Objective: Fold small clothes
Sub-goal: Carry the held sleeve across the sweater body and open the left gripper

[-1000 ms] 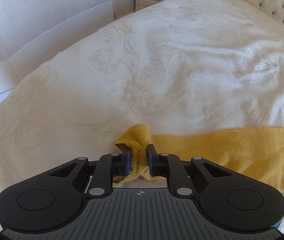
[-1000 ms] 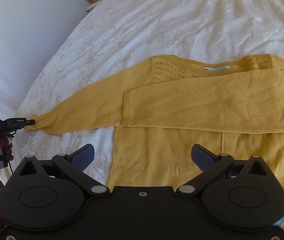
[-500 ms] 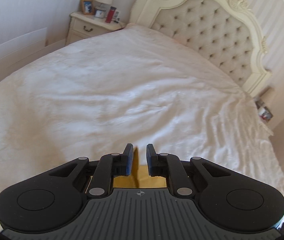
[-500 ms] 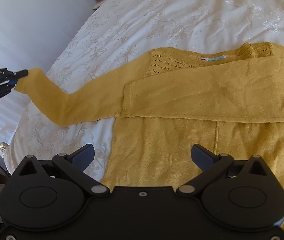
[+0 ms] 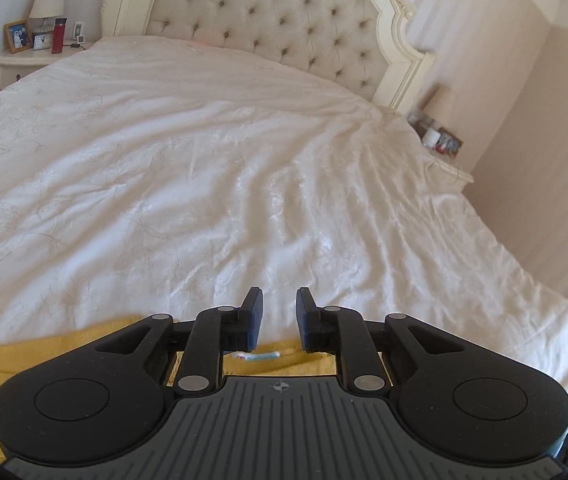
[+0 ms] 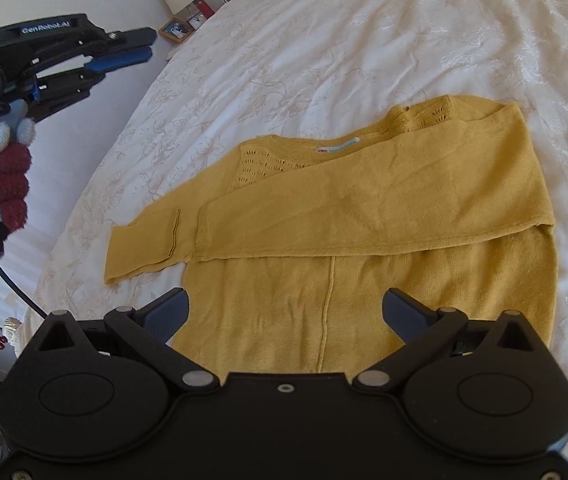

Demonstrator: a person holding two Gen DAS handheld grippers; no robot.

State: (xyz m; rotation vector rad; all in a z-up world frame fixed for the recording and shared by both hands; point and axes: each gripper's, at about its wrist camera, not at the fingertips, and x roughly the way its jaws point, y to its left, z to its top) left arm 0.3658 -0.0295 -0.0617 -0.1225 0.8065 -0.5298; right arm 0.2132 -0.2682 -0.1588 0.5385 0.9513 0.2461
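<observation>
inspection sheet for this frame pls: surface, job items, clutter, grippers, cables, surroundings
Surface: white floral bedspread, lightly wrinkled.
Job's things: yellow sweater flat; both sleeves folded over; neck label visible.
Clutter: nothing seen on the bed.
Grippers: left gripper jaws just opened, nothing between them; right gripper wide open above the hem, empty.
Cables: black cable hanging beside a red-gloved hand.
Surroundings: tufted headboard; nightstand with lamp, photo frame, red bottle.

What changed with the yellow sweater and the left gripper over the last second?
The left gripper carried the left sleeve inward, folded it back on itself, and its jaws have just been opening, nothing between them. The right gripper stayed open; the other sleeve stayed across the sweater's body.
</observation>
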